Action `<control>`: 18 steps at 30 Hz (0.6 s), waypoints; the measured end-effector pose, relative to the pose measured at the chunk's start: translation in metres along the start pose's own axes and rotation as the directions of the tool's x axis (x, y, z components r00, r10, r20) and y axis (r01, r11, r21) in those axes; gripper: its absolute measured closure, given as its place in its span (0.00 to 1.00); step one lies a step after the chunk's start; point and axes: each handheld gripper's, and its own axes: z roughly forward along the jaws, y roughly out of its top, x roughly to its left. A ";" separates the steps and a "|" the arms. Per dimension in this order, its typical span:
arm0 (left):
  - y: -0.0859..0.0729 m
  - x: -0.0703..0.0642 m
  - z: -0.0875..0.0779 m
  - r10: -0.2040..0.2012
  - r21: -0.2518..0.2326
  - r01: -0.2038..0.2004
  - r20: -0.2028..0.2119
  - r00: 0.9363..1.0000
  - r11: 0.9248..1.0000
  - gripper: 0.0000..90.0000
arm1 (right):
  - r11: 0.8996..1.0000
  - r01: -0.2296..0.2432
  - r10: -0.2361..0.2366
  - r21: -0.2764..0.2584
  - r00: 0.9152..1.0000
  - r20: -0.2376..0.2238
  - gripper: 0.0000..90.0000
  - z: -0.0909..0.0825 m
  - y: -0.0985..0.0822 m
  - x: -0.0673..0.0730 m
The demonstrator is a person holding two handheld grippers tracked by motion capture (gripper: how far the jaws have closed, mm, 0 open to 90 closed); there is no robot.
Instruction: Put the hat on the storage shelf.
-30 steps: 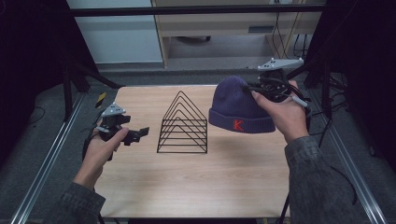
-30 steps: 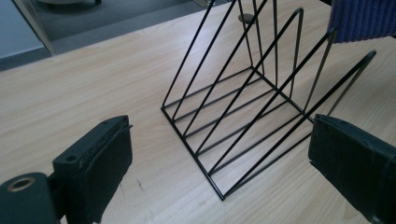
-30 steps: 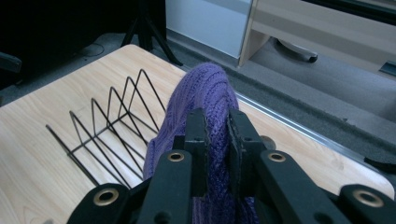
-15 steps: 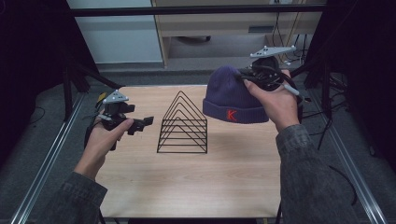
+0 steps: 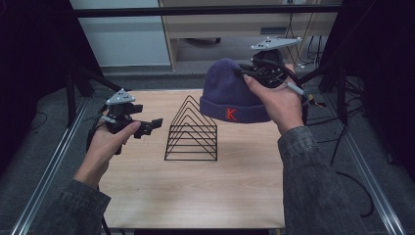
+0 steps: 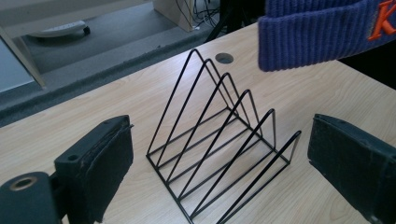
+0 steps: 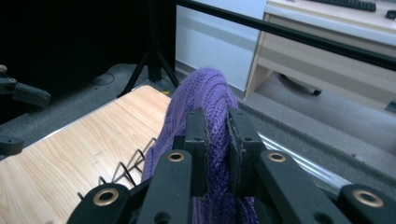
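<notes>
Aloft, right gripper [image 7: 217, 140] clenched on purple beanie [image 5: 230, 93] above wire rack [image 5: 192, 131]; left gripper [image 6: 219, 158] released.

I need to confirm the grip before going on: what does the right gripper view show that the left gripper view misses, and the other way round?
The right gripper view shows the right hand-held gripper with its jaws clamped on a fold of the purple beanie.

The left gripper view shows the left hand-held gripper with its jaws wide apart and nothing between them, the beanie's ribbed cuff with an orange letter hanging clear above the table, and a round hole in the tabletop.

Both show the beanie, the black wire rack and the wooden table.
</notes>
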 end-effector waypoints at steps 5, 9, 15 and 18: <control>0.005 0.001 -0.003 -0.002 -0.017 0.002 0.003 1.000 1.000 0.07 | 1.000 0.008 -0.009 -0.029 1.000 -0.016 0.89 0.002 0.012 0.012; 0.007 0.002 -0.005 -0.009 -0.035 0.010 0.018 1.000 0.999 0.07 | 0.999 0.013 -0.014 -0.043 0.999 -0.033 0.89 0.004 0.017 0.019; 0.007 0.003 -0.007 -0.007 -0.046 0.007 0.017 1.000 0.999 0.07 | 0.998 0.027 -0.030 -0.054 0.998 -0.063 0.89 0.011 0.027 0.035; 0.007 0.002 -0.007 -0.008 -0.052 0.009 0.022 1.000 0.999 0.07 | 0.998 0.034 -0.039 -0.060 0.996 -0.075 0.89 0.014 0.030 0.041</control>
